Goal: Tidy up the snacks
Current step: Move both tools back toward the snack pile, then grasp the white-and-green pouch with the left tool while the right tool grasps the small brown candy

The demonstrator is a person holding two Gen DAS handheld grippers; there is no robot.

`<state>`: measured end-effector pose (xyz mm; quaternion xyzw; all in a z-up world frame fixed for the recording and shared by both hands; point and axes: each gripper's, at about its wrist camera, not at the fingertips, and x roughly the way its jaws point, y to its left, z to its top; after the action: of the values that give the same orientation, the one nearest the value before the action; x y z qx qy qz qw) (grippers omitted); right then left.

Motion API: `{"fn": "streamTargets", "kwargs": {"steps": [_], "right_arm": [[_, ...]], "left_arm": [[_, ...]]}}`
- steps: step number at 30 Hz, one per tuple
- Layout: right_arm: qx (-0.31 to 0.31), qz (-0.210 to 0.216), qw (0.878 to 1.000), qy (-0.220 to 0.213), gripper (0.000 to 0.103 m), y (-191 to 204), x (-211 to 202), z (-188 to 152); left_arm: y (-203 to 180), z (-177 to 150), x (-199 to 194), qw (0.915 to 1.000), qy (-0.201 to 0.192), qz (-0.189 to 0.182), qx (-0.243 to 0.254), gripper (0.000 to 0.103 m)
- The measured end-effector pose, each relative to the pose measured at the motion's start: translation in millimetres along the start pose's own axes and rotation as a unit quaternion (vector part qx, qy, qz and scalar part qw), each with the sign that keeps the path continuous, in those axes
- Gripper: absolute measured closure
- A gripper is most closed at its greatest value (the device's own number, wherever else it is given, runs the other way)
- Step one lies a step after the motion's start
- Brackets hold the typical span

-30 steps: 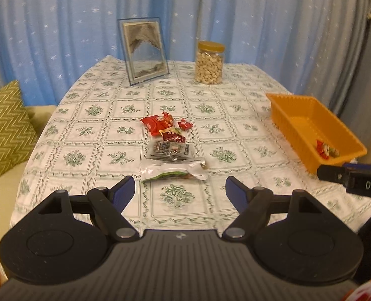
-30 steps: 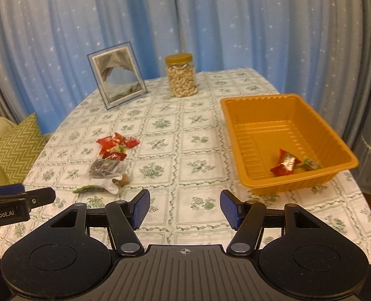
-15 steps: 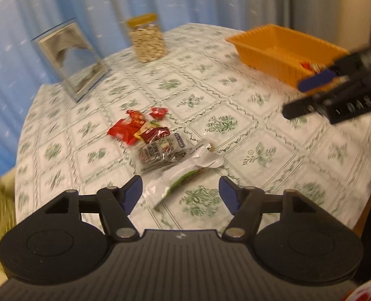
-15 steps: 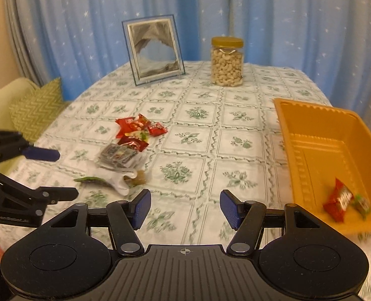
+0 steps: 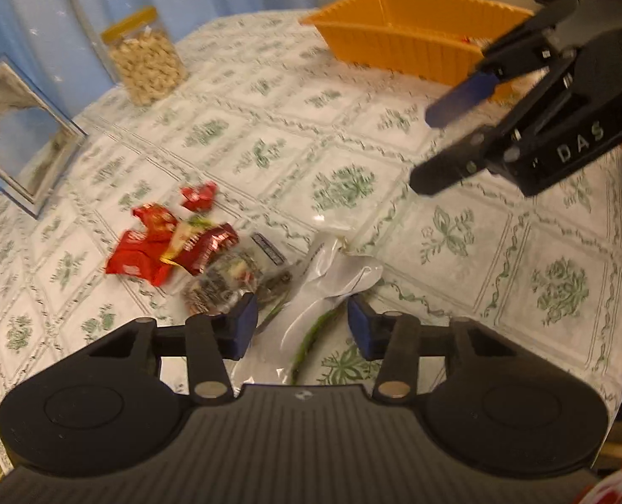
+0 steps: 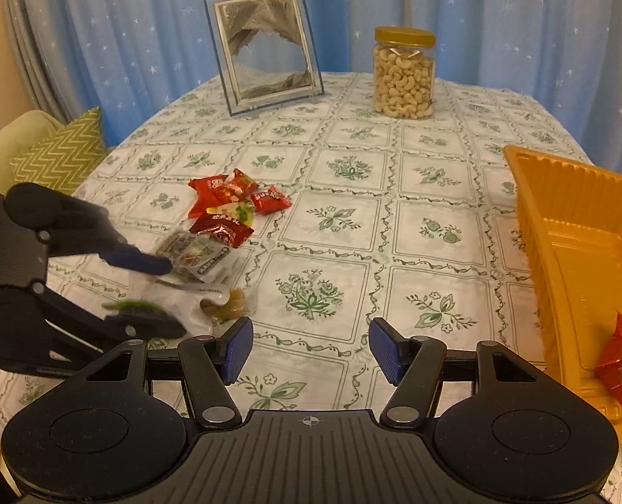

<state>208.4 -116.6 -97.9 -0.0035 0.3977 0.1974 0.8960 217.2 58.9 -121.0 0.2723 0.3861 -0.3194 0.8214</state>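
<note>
**Left gripper narrows around the white packet**

The left gripper points down at the snack pile with the white packet between its blue pads. Its jaws have just been closing, yet a gap shows on each side of the packet in the left wrist view, so the pads are not pressing it; the gripper remains unclenched. The right wrist view shows the two fingers straddling the same packet.

The right gripper hangs half-spread over bare tablecloth, holding and touching nothing. The pile lies ahead of it to the left, and the orange tray sits close by on its right.

Count: one white packet, one clear dark-printed packet just beyond it, and about four red wrappers further out, bunched so the number is uncertain. One red wrapper lies in the tray beside a small green piece. One jar of cashews and one picture frame stand at the far side.
</note>
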Motion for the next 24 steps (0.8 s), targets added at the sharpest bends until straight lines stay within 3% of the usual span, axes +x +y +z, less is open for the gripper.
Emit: {"fn": "streamTargets", "kwargs": {"steps": [5,11,16,19,21,24], "right_arm": [[0.0,-0.003,1.0,0.0,0.041,-1,4,1],[-0.013,0.003,1.0,0.001,0.041,4,9,2],[-0.029,0.015,0.999,0.001,0.041,13,16,1],[-0.032,0.03,0.999,-0.002,0.041,19,24,3],[-0.031,0.038,0.999,-0.005,0.041,22,30,5],[-0.032,0.047,0.998,-0.011,0.041,28,37,7]], "left_arm": [[4,-3,-4,0.998,0.019,0.008,-0.059,0.072],[-9,-16,-19,0.9909,0.035,0.05,-0.12,0.073],[-8,-27,-21,0.9838,0.021,0.073,-0.162,0.073],[-5,-33,-21,0.9828,0.009,0.067,-0.172,0.073],[2,-37,-21,0.978,0.005,0.061,-0.2,0.079],[8,-44,-24,0.9673,0.006,0.089,-0.237,0.08]]}}
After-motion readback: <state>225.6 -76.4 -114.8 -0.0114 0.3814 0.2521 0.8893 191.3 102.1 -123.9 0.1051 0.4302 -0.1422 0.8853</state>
